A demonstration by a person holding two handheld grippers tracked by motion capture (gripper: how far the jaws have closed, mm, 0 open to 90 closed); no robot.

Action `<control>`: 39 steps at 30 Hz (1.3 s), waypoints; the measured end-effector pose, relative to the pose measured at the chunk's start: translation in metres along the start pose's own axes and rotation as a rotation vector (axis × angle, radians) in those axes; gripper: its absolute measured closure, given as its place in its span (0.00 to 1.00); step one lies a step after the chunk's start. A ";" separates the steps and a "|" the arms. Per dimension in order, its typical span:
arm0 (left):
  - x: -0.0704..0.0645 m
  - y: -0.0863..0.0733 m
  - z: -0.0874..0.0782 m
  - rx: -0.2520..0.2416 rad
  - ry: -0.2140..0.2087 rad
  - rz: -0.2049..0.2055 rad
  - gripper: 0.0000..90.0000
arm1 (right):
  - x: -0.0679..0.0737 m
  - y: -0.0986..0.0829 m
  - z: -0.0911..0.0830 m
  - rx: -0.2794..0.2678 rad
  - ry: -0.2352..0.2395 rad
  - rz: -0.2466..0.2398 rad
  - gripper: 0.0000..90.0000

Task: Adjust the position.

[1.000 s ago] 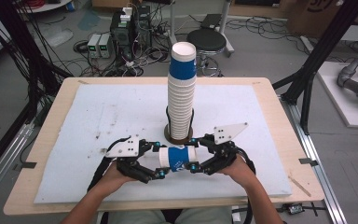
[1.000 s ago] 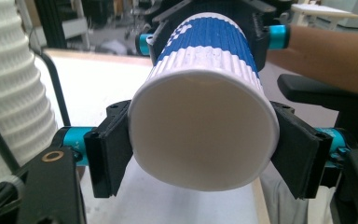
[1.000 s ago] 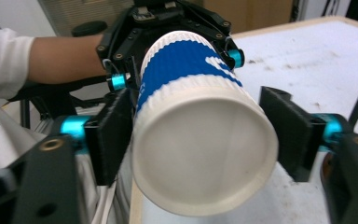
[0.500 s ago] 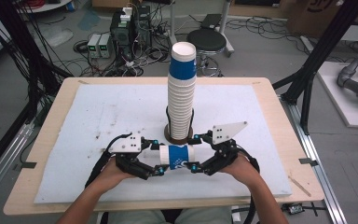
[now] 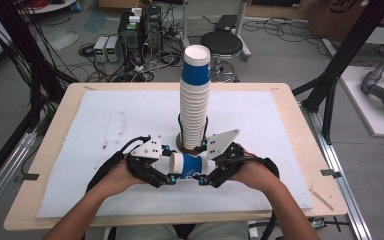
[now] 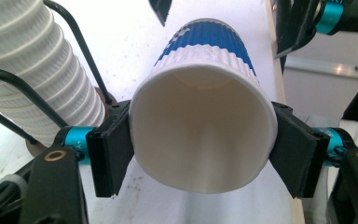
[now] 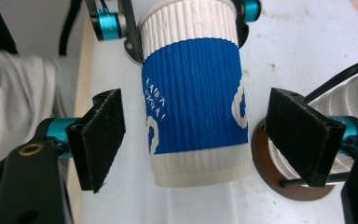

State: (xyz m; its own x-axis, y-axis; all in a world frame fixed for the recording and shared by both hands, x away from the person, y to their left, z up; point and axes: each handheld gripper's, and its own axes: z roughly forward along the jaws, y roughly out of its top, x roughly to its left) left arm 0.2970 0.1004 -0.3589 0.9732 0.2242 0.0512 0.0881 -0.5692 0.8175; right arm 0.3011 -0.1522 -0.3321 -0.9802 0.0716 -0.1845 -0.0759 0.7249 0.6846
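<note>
A blue and white ribbed paper cup [image 5: 190,166] lies on its side in the air just above the white mat [image 5: 105,125], held between my two hands. My left gripper [image 5: 172,170] is shut on its open rim end; in the left gripper view both pads press the cup [image 6: 205,135] at the rim. My right gripper [image 5: 205,173] stands open around the cup's base end. In the right gripper view the cup [image 7: 196,102] has a gap to each pad of that gripper [image 7: 204,137]. A tall stack of cups [image 5: 195,100] rises just behind.
The stack stands on a brown disc [image 7: 270,172] with black wire uprights, at the middle of the mat. The wooden table edge [image 5: 290,115] frames the mat. Beyond the table are a stool [image 5: 221,42], cables and black frame legs.
Both grippers have drawn slightly closer together and a little away from the person. The cup stays in the left gripper's grip.
</note>
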 end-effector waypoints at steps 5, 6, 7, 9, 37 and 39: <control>0.001 0.008 0.003 0.062 -0.001 0.015 0.32 | 0.002 0.011 0.013 0.113 -0.005 -0.056 0.23; 0.001 0.010 0.004 0.076 -0.003 0.019 0.32 | 0.003 0.013 0.017 0.135 -0.007 -0.061 0.23; 0.001 0.011 0.004 0.087 -0.004 0.024 0.32 | 0.003 0.014 0.019 0.150 -0.010 -0.070 0.23; 0.001 0.014 0.006 0.111 0.002 0.022 0.32 | 0.003 0.015 0.024 0.178 -0.012 -0.079 0.23; -0.002 0.013 0.014 0.125 0.021 0.005 0.26 | 0.008 0.014 0.040 0.259 -0.035 -0.089 0.37; 0.000 0.010 0.008 0.072 0.016 -0.018 0.24 | 0.007 0.009 0.038 0.250 -0.045 -0.069 0.37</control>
State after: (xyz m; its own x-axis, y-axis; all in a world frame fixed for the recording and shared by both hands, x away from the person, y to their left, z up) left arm 0.2992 0.0889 -0.3554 0.9680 0.2468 0.0462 0.1212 -0.6204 0.7749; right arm 0.3009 -0.1193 -0.3537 -0.9648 0.0427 -0.2595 -0.0889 0.8756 0.4747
